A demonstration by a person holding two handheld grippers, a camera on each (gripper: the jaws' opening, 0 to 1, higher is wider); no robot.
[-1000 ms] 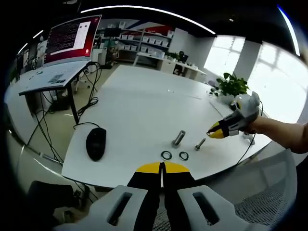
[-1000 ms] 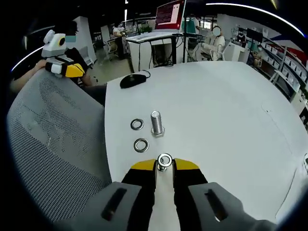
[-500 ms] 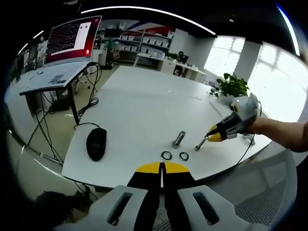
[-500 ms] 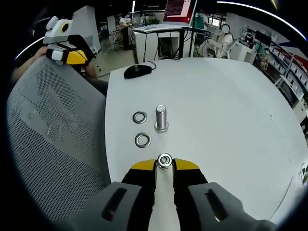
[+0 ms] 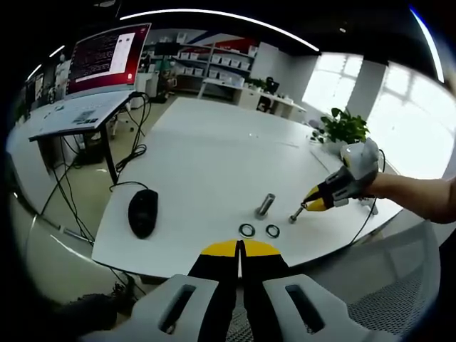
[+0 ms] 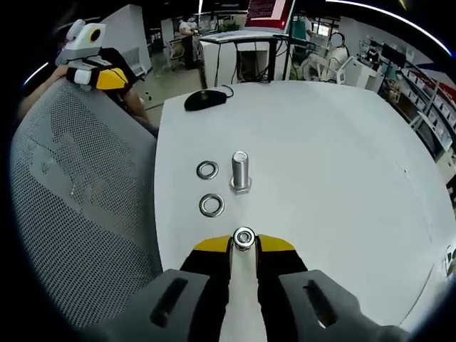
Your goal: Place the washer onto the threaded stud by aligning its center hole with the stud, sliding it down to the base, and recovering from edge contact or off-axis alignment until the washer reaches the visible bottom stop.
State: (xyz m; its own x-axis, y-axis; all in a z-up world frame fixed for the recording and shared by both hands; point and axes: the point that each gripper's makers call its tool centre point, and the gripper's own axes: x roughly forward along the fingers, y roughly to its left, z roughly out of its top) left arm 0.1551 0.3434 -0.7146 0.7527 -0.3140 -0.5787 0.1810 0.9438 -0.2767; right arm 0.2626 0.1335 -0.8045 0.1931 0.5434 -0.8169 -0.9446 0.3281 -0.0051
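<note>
My right gripper (image 6: 243, 241) dropped closer to table (image 6: 320, 164), clenched on bolt (image 6: 244, 238); upright stud (image 6: 240, 171), two washers (image 6: 207, 169) ahead. Left gripper (image 5: 240, 248) shut empty, parked back.

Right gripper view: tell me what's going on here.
A person holds a tool in each hand at a white table. The right tool points at the upright threaded metal stud, with a small round metal piece at its tips; whether it is clamped is unclear. Two silver ring washers lie flat beside the stud, neither on it. The left tool, jaws together and empty, hangs off the table's edge.
</note>
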